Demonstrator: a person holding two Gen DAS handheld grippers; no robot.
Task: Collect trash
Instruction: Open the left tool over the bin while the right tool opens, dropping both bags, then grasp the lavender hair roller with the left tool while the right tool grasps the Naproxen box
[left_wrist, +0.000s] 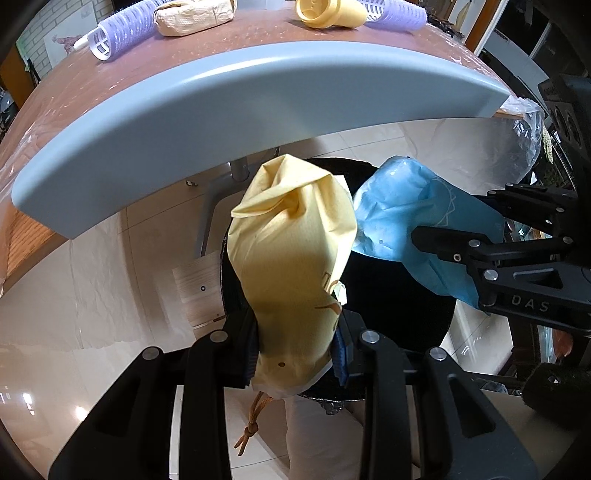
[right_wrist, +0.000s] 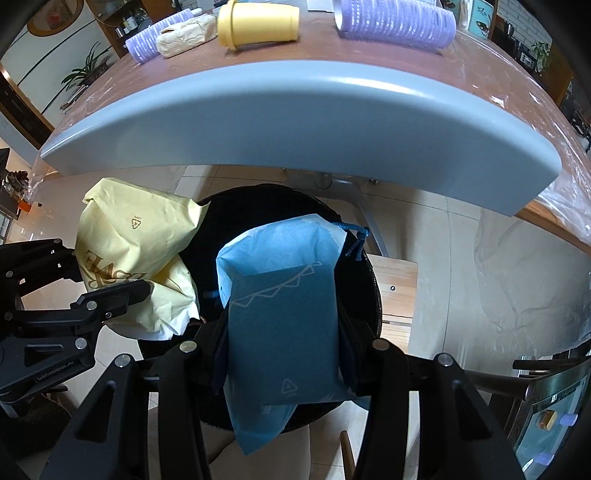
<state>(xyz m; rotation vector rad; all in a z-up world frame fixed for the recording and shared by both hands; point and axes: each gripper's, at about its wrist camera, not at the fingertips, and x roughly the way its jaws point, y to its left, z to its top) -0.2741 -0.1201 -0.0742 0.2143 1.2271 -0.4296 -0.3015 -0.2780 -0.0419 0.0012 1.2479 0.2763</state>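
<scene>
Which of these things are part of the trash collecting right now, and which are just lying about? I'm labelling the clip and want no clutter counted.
In the job:
- yellow bag, clamped in the left gripper
- blue bag, clamped in the right gripper
- black bin below both

Lying about on the table:
- yellow cup
- purple hair rollers
- crumpled paper packet

The yellow bag (left_wrist: 291, 258) and the blue bag (right_wrist: 280, 314) look like thin, matt, creased non-woven cloth. The desk (left_wrist: 258, 40) has a brown top under crinkled clear film and a smooth grey edge. The floor (left_wrist: 92, 295) is glossy tile. The purple rollers (right_wrist: 395, 22) look bristly, the yellow cup (right_wrist: 258, 24) smooth plastic.
</scene>
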